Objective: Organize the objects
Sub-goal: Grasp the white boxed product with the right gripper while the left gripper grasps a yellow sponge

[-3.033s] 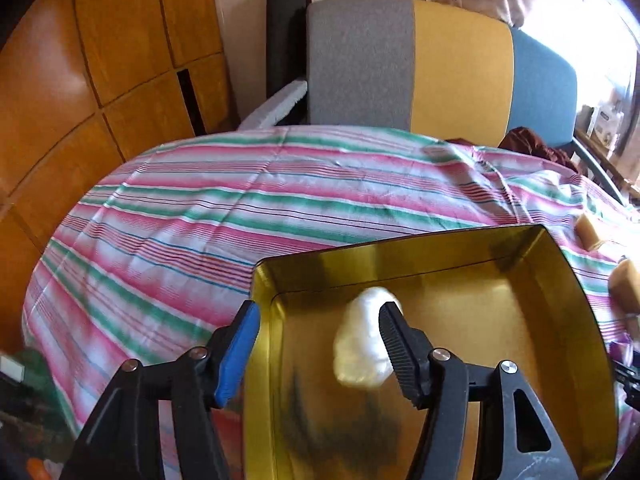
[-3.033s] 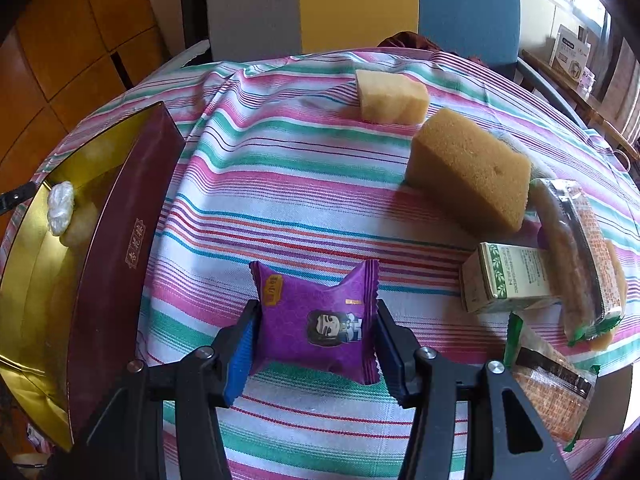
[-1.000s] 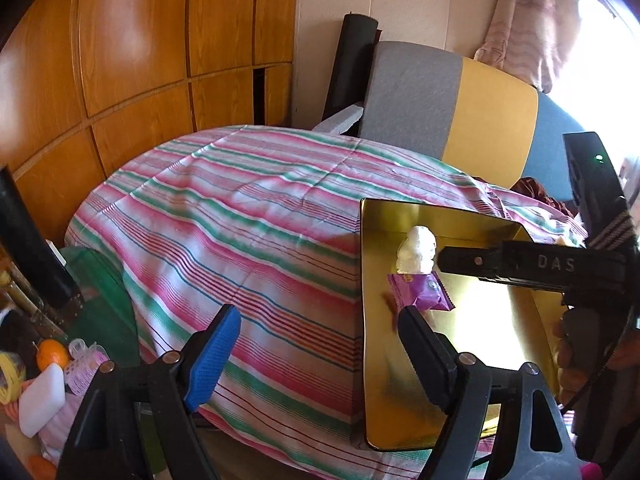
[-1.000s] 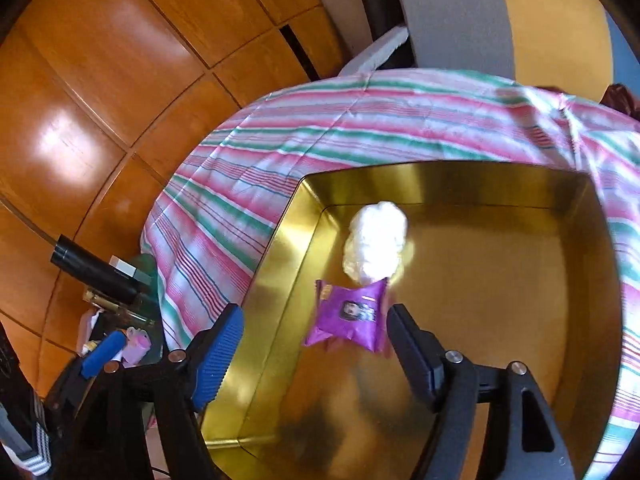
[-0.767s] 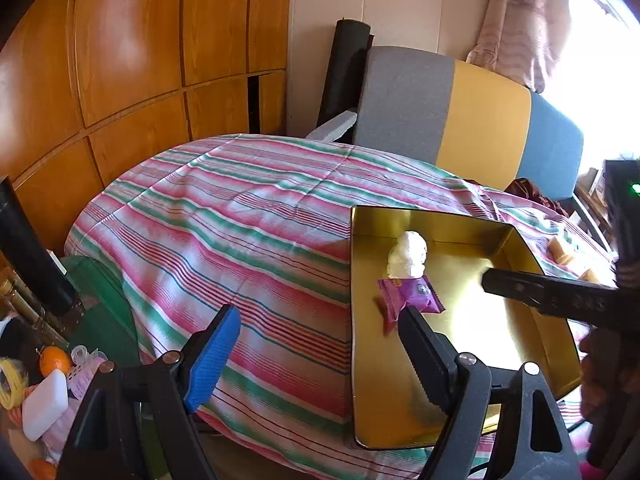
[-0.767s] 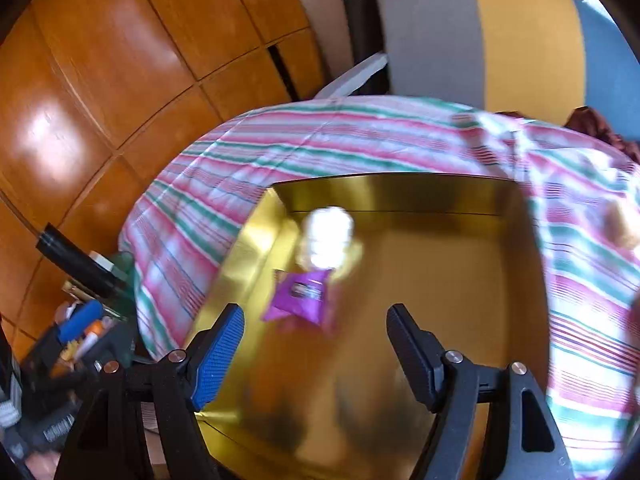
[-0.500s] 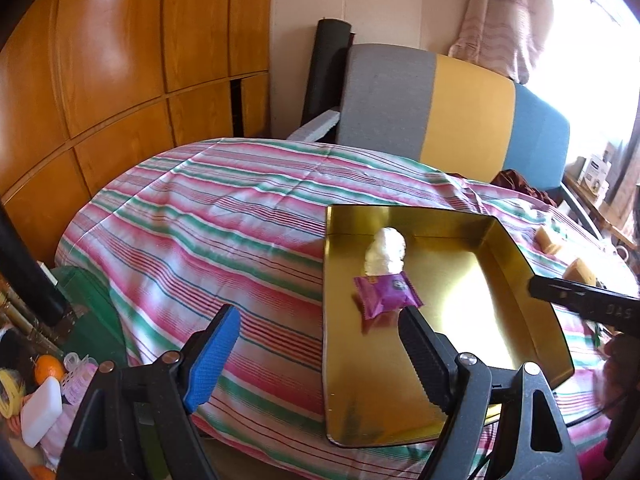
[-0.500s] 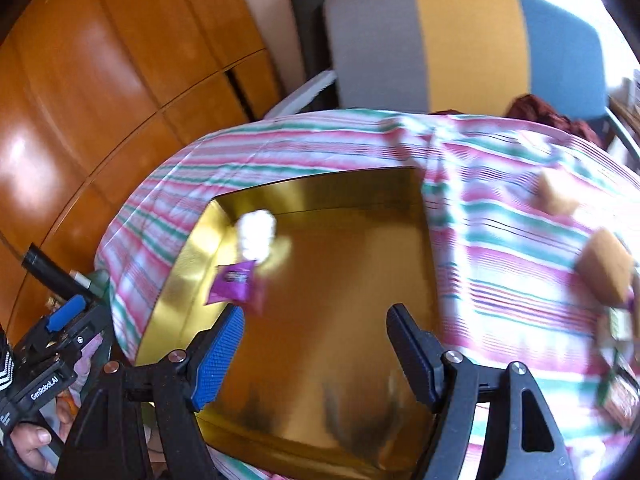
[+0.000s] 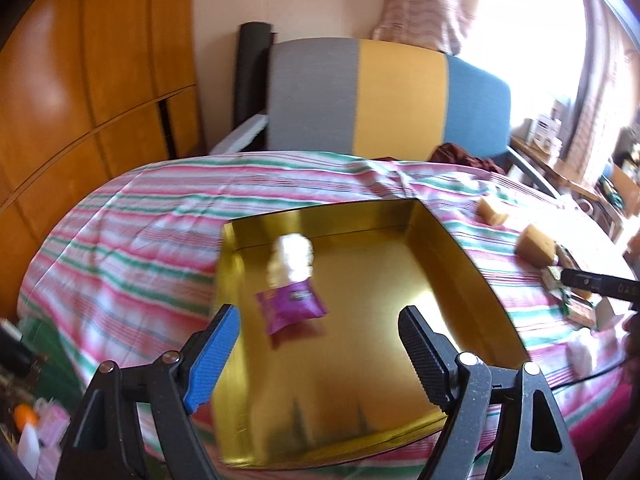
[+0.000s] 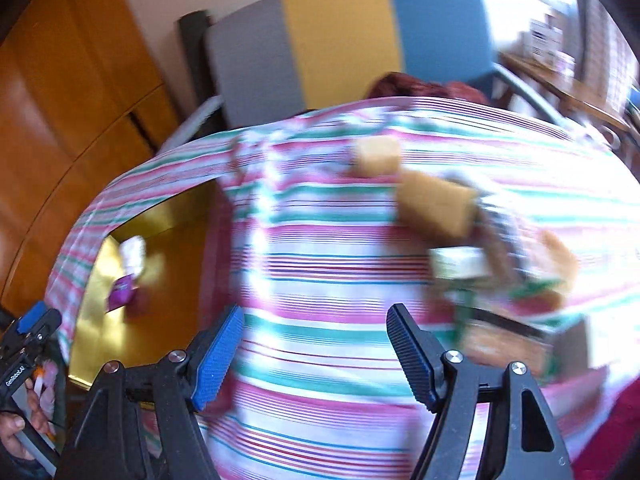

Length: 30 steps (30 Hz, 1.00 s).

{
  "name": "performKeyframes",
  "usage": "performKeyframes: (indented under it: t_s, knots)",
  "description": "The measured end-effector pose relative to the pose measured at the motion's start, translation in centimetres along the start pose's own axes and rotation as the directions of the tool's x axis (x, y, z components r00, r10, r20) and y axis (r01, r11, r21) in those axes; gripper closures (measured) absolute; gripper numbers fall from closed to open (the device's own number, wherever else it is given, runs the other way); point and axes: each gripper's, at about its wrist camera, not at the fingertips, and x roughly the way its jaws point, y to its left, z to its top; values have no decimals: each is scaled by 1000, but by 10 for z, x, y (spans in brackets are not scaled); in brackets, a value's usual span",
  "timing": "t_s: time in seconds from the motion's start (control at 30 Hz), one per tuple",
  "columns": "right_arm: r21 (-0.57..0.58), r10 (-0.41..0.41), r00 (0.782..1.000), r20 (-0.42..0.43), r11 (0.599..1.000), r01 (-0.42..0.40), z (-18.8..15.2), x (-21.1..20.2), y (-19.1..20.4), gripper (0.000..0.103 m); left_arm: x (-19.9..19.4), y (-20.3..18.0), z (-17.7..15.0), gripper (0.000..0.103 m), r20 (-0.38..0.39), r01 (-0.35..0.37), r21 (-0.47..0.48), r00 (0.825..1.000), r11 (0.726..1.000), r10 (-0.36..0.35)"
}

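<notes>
Our left claw hangs with its jaws spread wide and nothing between them, above the near part of the gold tray that sits on the striped tabletop. Inside the tray we see the purple snack packet lying flat, and a white wrapped sweet touching its far edge. Two yellow sponge blocks sit off to the right on the cloth.

From the right wrist, our right claw is likewise wide apart and empty, hovering over bare striped cloth. We find the gold tray at the left with the purple snack packet in it; blurred sponge blocks and packaged snacks lie to the right.
</notes>
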Motion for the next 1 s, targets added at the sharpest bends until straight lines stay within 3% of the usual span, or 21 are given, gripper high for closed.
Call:
performKeyframes:
  t_s: [0.2, 0.4, 0.57, 0.7, 0.83, 1.0]
  knots:
    - [142, -127, 992, -9, 982, 127, 3, -35, -91, 27, 10, -39, 8, 21, -20, 72, 75, 997, 995, -71]
    - [296, -255, 962, -95, 916, 272, -1, -53, -178, 21, 16, -77, 12, 21, -48, 138, 160, 990, 977, -132]
    - [398, -223, 958, -179, 874, 278, -10, -58, -227, 21, 18, -105, 15, 21, -64, 184, 227, 983, 956, -174]
    - [514, -67, 966, -249, 836, 190, -24, -45, -244, 18, 22, -122, 16, 21, -81, 213, 254, 977, 943, -199]
    - [583, -41, 964, -261, 789, 191, -27, -27, -254, 15, 26, -138, 18, 21, -98, 240, 279, 970, 930, -221]
    - [678, -74, 970, -231, 703, 215, -23, -9, -271, 12, 26, -156, 23, 21, -97, 263, 310, 965, 914, -245]
